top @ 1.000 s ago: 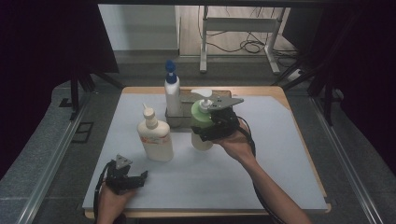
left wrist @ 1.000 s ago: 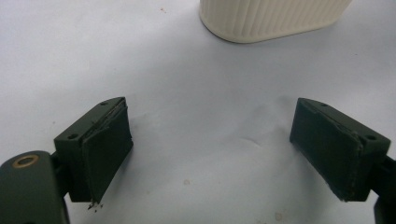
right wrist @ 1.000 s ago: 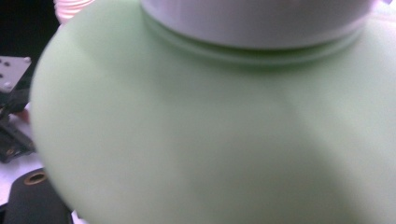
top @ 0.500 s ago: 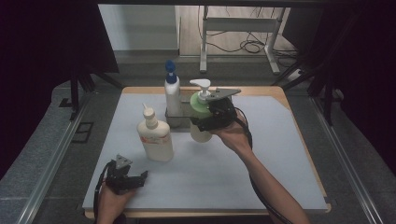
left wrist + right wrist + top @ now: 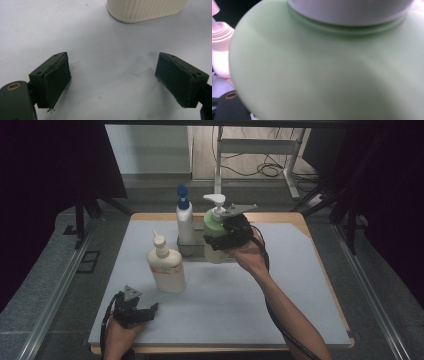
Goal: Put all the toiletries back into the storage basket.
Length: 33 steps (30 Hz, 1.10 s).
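My right gripper [image 5: 216, 242] is shut on a pale green pump bottle [image 5: 213, 224], gripping its body from the right, below the white pump. In the right gripper view the green bottle [image 5: 324, 75] stands very close and hides the jaws. It hangs upright at the right end of a low grey holder [image 5: 187, 249], which carries a white bottle with a blue cap [image 5: 184, 217]. A cream pump bottle [image 5: 166, 270] stands on the grey mat. My left gripper [image 5: 150, 310] rests at the front left, open with nothing between its jaws [image 5: 125, 82], pointing at the cream bottle's base [image 5: 145, 10].
The grey mat [image 5: 280, 285] covers a wooden table with bare room at the middle and right. A pale bottle neck [image 5: 220, 32] shows at the left of the right gripper view. Dark floor and metal rails flank the table.
My right gripper has carried the green bottle away from the person and a little upward, closer to the grey holder. The left gripper has stayed put.
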Tool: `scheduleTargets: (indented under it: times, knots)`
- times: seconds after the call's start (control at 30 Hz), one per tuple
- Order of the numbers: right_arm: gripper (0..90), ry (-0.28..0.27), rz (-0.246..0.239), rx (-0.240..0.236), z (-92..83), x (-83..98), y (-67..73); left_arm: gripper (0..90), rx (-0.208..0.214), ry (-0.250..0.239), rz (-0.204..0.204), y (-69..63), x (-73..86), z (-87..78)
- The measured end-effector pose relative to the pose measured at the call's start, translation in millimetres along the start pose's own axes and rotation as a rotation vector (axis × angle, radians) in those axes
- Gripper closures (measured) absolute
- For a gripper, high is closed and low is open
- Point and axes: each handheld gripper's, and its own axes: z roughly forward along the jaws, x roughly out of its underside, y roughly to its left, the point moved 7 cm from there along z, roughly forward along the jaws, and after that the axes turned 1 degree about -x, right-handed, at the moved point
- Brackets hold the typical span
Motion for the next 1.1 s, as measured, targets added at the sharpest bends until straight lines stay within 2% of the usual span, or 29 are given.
scheduleTargets:
  times: [1.1]
  knots:
    - [11.9, -0.020, 0.039, 0.076, 32.6, -30.6, -37.2, 11.9, -0.001, 0.001, 0.000, 0.0, 0.0, -0.1]
